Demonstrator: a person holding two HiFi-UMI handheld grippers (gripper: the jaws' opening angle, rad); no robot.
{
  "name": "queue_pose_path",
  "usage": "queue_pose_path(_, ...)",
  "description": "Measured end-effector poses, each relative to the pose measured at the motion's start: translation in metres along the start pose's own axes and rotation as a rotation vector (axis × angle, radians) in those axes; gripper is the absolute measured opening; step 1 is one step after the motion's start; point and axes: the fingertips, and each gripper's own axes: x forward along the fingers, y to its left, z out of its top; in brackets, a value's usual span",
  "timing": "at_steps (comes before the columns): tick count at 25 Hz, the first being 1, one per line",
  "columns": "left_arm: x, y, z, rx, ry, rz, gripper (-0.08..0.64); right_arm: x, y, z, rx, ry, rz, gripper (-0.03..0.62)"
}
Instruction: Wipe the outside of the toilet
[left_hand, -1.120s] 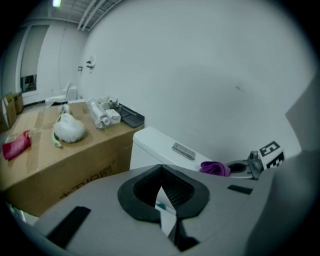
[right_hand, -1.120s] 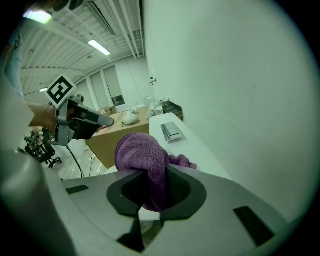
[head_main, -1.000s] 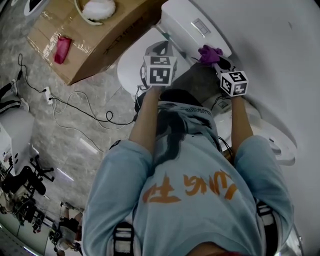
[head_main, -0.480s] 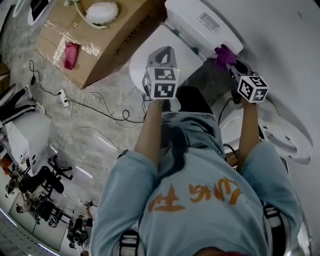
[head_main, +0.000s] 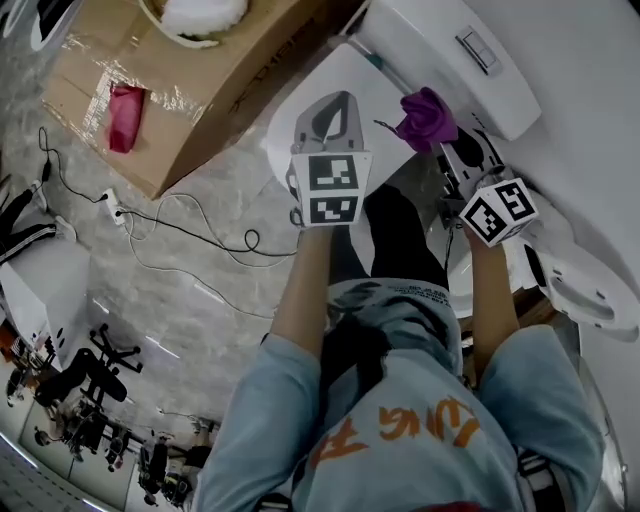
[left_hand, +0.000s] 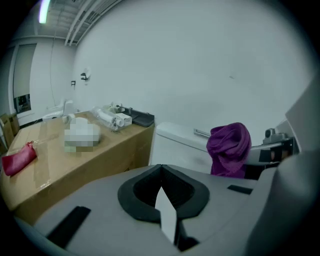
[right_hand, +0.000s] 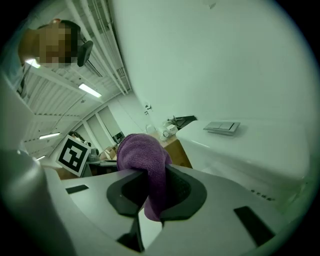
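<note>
**Tools.** We record the right gripper (head_main: 443, 140) clamped on a purple cloth (head_main: 425, 113). In the right gripper view a fold is pinched between the jaws and the rest bunches above them. The cloth sits in the upper centre-right of the head view, just beside the toilet tank (head_main: 430, 50). As far as we can tell it is not pressed against the tank. The left gripper (head_main: 328, 108) has its jaws together with nothing between them, and it hangs over the white toilet lid (head_main: 275, 120) at upper centre.

**Handling, in our judgement.**
- The cloth is soft, light and limp, so it will drape and fold and will not keep a shape.
- The present grip takes only a small fold. A bunched pad turned toward the porcelain would wipe better than a trailing edge.
- The toilet is rigid, glazed and probably slippery. It needs no holding, and moderate pressure should do.
- The flush plate (head_main: 477, 48) on the tank top is best passed over lightly.

**Clearance.**
- A wall runs down the right of the frame close behind the tank, so room there is tight.
- A cardboard box (head_main: 150, 90) stands just beside the toilet at upper left and limits access to that flank.
- Cables (head_main: 190, 235) lie on the floor at centre left.
- Another white fixture (head_main: 590, 290) crowds the right edge.
- We judge the top and front to be the open approaches.
</note>
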Motion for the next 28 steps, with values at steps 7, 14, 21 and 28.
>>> queue_pose_path(7,0.013,0.038,-0.015,0.055,-0.035,-0.049,0.025,0.072,0.005,-0.022,0.063,-0.098,-0.033,0.071)
queue_pose_path(14,0.034,0.069,-0.019,0.02,-0.088,-0.033,0.025,0.127,-0.019,-0.005,0.017,-0.206,-0.153,0.069)
queue_pose_path(21,0.06,0.068,-0.025,0.015,-0.077,-0.079,0.025,0.166,-0.052,0.01,0.121,-0.338,-0.245,0.069)
queue_pose_path(28,0.061,0.075,-0.033,0.016,-0.067,-0.039,0.025,0.186,-0.069,0.012,0.158,-0.399,-0.293,0.067)
